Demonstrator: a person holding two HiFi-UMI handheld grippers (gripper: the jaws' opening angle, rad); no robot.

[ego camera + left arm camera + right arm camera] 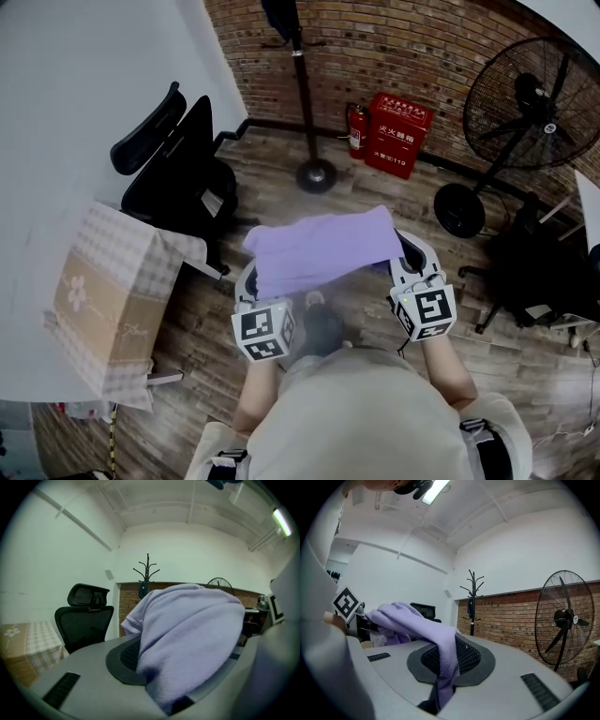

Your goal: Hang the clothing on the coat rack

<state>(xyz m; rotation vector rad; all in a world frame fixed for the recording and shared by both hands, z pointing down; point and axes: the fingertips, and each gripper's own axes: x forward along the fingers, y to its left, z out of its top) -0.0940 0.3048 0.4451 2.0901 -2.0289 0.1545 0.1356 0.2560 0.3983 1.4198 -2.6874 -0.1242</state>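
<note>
A lilac garment is stretched between my two grippers in front of me. My left gripper is shut on its left edge, where the cloth bulges thickly out of the jaws. At the other side my right gripper is shut on a thin fold of the cloth. The black coat rack stands ahead by the brick wall, a dark item hanging at its top. It also shows in the left gripper view as the coat rack and in the right gripper view as the coat rack.
A black office chair stands at the left, next to a checked box. A red fire-equipment box and extinguisher sit by the wall. A large floor fan is at the right, another dark chair below it.
</note>
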